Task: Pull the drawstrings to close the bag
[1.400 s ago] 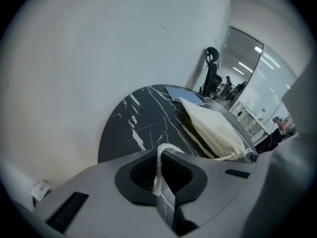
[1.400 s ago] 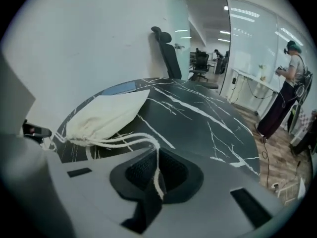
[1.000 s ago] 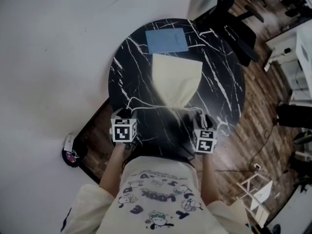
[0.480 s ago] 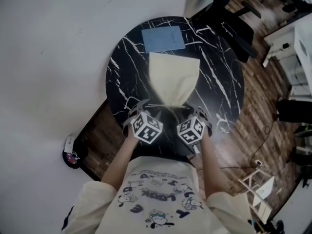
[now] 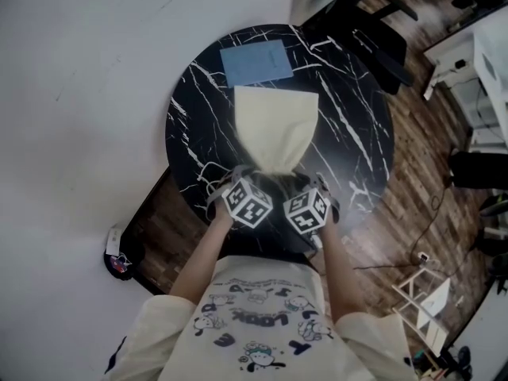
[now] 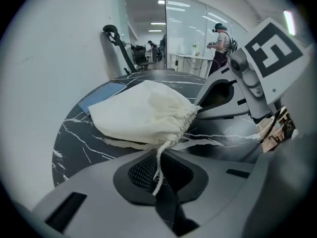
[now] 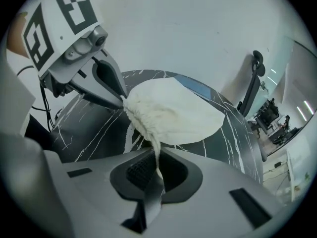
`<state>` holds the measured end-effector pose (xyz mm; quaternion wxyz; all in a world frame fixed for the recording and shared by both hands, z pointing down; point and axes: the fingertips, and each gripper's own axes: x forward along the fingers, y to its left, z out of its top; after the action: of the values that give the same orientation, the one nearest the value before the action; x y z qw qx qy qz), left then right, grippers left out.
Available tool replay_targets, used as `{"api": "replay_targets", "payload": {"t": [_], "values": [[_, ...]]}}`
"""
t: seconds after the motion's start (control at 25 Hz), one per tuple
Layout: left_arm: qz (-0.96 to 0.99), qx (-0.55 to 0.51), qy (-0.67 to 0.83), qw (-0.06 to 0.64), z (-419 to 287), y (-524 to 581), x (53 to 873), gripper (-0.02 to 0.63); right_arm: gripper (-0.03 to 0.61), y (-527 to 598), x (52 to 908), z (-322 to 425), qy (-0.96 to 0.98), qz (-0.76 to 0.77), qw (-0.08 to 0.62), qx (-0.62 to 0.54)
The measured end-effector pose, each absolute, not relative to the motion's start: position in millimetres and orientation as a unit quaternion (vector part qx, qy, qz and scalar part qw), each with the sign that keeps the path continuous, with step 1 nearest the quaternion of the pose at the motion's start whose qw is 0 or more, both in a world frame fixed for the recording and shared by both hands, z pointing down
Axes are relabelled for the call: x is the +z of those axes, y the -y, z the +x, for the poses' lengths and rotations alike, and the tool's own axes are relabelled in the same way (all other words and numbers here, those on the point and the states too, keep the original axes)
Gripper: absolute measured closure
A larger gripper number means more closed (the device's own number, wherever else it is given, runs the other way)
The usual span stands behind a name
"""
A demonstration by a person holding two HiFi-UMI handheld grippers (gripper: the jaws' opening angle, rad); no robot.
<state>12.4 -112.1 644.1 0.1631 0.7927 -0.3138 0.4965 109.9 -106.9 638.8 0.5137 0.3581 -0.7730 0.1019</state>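
Swung inward, left hand-held gripper (image 6: 158,180) and right hand-held gripper (image 7: 151,180) just clamped drawstrings (image 6: 159,160); bag (image 5: 276,125) mouth faces person (image 5: 262,324).

No text can be read; the lettering on the person's shirt (image 5: 252,317) is too blurred.

Cream bag (image 5: 276,125); black white-veined table (image 5: 361,125); blue sheet (image 5: 255,62).
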Motion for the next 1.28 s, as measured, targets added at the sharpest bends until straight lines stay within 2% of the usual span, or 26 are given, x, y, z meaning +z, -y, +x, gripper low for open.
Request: {"api": "replay_targets", "payload": {"t": [0.2,0.4,0.68,0.84,1.0,1.28], "values": [[0.793,0.460,0.336,0.215,12.5,108.9,640.5,0.565,0.555,107.8,631.9,113.1,0.765,0.410,0.470,0.161],[0.768,0.378,0.403,0.325,9.7,108.7,634.0,0.566,0.558,113.3,623.0,118.4,0.738,0.498,0.342,0.302],[0.686,0.239,0.490,0.482,-2.1,112.2,628.1,0.568,0.558,111.1,617.6,114.1,0.699,0.553,0.283,0.355],[0.685,0.225,0.505,0.475,-6.8,117.2,623.0,0.568,0.558,111.9,613.9,117.6,0.676,0.581,0.246,0.381],[0.667,0.184,0.504,0.517,-11.2,118.8,622.2,0.568,0.558,114.1,611.6,122.6,0.650,0.597,0.191,0.430],[0.665,0.175,0.499,0.528,-15.6,120.0,621.7,0.568,0.557,111.2,609.1,125.9,0.635,0.613,0.164,0.441]]}}
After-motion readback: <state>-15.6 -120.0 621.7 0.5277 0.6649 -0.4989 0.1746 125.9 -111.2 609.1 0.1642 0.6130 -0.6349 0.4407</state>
